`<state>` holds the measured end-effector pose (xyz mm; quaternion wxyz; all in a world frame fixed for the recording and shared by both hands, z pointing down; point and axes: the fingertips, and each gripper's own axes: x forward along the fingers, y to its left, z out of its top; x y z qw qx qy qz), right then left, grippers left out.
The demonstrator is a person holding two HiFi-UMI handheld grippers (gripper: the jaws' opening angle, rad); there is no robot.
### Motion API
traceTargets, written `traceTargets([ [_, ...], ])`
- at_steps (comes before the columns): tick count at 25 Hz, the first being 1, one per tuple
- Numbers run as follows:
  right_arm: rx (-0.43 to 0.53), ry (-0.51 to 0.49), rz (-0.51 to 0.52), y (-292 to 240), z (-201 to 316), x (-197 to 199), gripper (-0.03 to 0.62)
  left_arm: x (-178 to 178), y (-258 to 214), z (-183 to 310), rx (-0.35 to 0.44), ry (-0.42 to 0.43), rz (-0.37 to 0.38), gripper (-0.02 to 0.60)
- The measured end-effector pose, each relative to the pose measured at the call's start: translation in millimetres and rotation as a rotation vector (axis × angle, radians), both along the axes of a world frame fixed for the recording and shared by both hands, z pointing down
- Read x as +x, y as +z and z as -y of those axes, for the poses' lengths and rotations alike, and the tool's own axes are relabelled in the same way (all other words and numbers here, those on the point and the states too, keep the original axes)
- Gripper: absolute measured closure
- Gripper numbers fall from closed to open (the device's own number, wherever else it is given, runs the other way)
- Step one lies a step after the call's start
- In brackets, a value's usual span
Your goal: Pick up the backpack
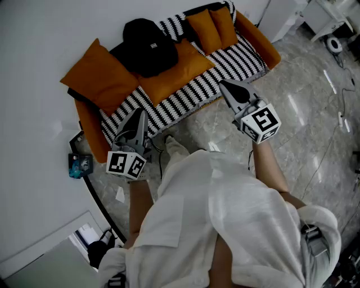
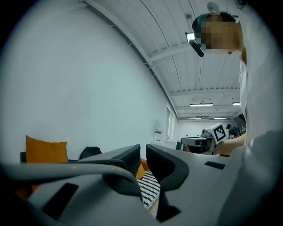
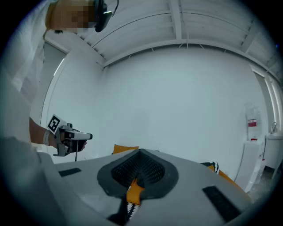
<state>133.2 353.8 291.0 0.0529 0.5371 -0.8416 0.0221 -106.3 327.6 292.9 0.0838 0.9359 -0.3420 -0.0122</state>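
The black backpack (image 1: pixel 149 45) sits on a sofa (image 1: pixel 225 59) with a black-and-white striped cover, between orange cushions (image 1: pixel 101 76). It leans against the white wall. My left gripper (image 1: pixel 140 113) is held in front of the sofa's left part, shut and empty, well short of the backpack. My right gripper (image 1: pixel 224 85) hovers before the sofa's right half, also shut with nothing in it. In the left gripper view the jaws (image 2: pixel 143 152) stand almost together, and the backpack (image 2: pixel 89 152) shows as a small dark shape beyond them. The right gripper (image 3: pixel 139 153) points at the wall above an orange cushion (image 3: pixel 125 148).
The floor (image 1: pixel 315 129) is grey marble. A blue object (image 1: pixel 80 164) lies on it left of the sofa, and a dark bag (image 1: pixel 100 248) lies at the lower left. Cables (image 1: pixel 341 107) trail at the right, near white furniture (image 1: pixel 323 17).
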Motion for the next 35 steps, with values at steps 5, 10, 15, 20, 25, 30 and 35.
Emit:
traceTargets([
  [5,0.0,0.0,-0.001,0,4,3,0.577,4,1,3,-0.01,0.001,0.001,0.523],
  [10,-0.005,0.003,-0.001,3,4,5,0.577,7,1,3,-0.012,0.0,-0.003,0.523],
  [15,0.003,-0.014,0.005,3,3,8,0.576,10,3,3,-0.014,-0.001,-0.004,0.523],
  [20,0.025,-0.01,0.052,-1,-4,16,0.576,16,0,-1,-0.015,0.001,-0.006,0.523],
  [25,0.021,-0.014,0.077,3,-1,17,0.574,15,6,7,-0.024,0.013,-0.001,0.523],
  [30,0.001,-0.006,0.088,13,27,17,0.574,14,16,38,-0.04,0.022,-0.008,0.523],
  [35,-0.025,-0.016,0.071,25,75,11,0.574,18,28,90,-0.057,0.028,-0.025,0.523],
])
